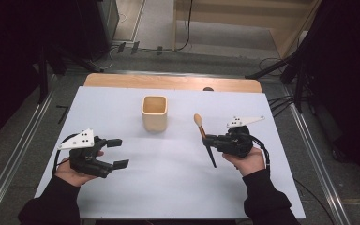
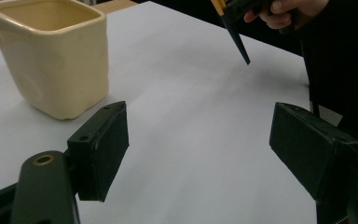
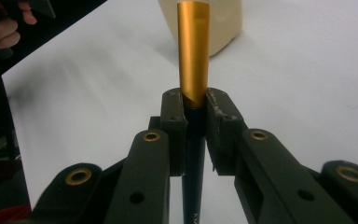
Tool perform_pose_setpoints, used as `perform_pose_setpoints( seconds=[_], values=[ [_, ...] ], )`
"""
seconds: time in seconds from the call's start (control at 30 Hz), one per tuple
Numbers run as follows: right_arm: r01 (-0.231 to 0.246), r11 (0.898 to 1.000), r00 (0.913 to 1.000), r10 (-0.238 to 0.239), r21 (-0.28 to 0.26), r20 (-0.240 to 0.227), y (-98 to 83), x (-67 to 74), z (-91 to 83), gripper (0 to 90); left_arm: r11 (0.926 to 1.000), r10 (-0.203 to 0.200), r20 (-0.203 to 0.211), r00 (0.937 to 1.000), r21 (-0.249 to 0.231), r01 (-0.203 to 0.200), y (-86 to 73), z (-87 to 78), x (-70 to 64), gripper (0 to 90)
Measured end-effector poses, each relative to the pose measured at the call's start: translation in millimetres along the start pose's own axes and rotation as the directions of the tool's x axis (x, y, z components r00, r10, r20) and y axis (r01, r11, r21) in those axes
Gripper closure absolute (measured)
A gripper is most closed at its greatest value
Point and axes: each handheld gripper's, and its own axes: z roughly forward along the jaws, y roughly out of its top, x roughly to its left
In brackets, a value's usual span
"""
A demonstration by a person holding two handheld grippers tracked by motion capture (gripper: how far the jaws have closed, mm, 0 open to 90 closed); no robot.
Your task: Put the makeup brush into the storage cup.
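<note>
A brush (image 1: 201, 127) with a tan head, gold ferrule and black pointed handle is clamped in my right gripper (image 1: 208, 140), right of the table's middle and tilted, head toward the far side. In the right gripper view the gripper (image 3: 196, 112) is shut on the brush (image 3: 193, 51) just below the ferrule. A cream square cup (image 1: 154, 113) stands upright at the table's centre back, empty as far as I see. My left gripper (image 1: 117, 153) rests at the left front, open, with nothing between its pads (image 2: 103, 149). The cup (image 2: 56, 56) lies ahead of it to its left.
A white sheet (image 1: 168, 178) covers the table, with a wooden edge (image 1: 168, 82) at the back. Metal rails (image 1: 14, 159) run along both sides. The brush's handle tip (image 2: 238, 42) and the other hand (image 2: 282, 9) show at the top of the left gripper view.
</note>
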Motion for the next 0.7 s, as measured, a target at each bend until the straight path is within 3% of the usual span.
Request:
perform_pose_setpoints(
  seconds=[0.13,0.4,0.53,0.7],
  values=[
    [0.034,0.999,0.999,-0.034,-0.008,-0.028,1.3,6.5,4.4,79.3,1.0,0.003,0.017,0.9999,0.0,-0.003,4.2,3.2,-1.5,19.7],
    [0.048,0.999,0.9969,-0.049,-0.02,-0.061,2.6,14.1,8.6,79.3,0.9998,0.018,0.035,0.9992,0.006,-0.019,11.3,9.3,-4.9,19.2],
    [0.094,0.995,0.9916,-0.097,-0.038,-0.085,3.5,22.1,11.9,79.3,0.9998,0.018,0.053,0.9984,0.004,-0.018,15.6,14.8,-6.9,19.2],
    [0.114,0.993,0.9879,-0.117,-0.037,-0.101,4.4,27.3,15.9,79.3,0.9996,0.023,0.07,0.9973,0.012,-0.024,18.4,18.7,-8.1,19.2]
  ],
)
